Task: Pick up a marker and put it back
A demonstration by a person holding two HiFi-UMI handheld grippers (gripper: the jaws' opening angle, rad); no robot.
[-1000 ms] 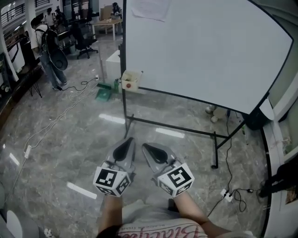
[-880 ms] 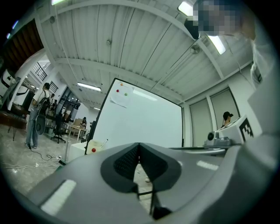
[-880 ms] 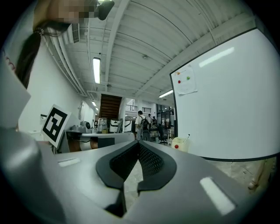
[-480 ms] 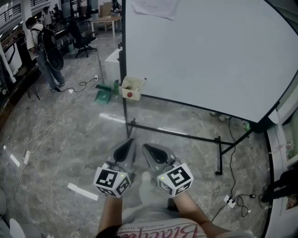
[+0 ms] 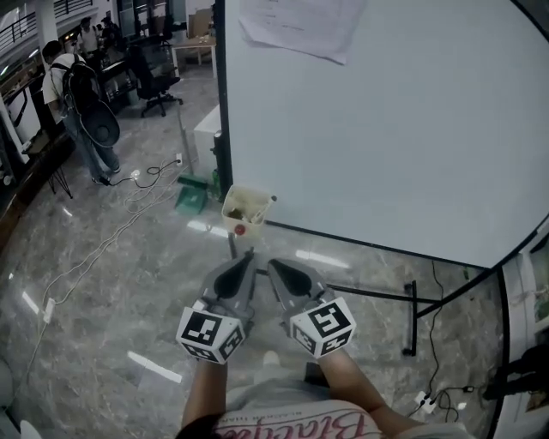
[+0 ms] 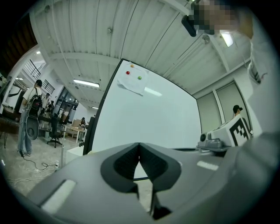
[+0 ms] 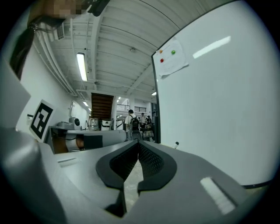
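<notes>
A small cream box point(image 5: 244, 210) hangs at the whiteboard's point(image 5: 386, 129) lower left corner, and a marker point(image 5: 268, 200) pokes out of its right side. That marker's dark tip point(image 7: 176, 143) also shows in the right gripper view. My left gripper point(image 5: 245, 258) and right gripper point(image 5: 274, 265) are held side by side just below the box, pointing at it. Both are shut with nothing between the jaws, as seen for the left gripper point(image 6: 139, 146) and the right gripper point(image 7: 139, 145) in their own views.
The whiteboard stands on a black frame with a foot point(image 5: 410, 319) at the right. A sheet of paper point(image 5: 300, 26) is pinned near its top. A person with a backpack point(image 5: 81, 111) stands far left; cables point(image 5: 129, 184) and a green object point(image 5: 190, 195) lie on the floor.
The view has closed in on the whiteboard, so the cream box now sits just ahead of the gripper tips. Both grippers stay shut and side by side.
</notes>
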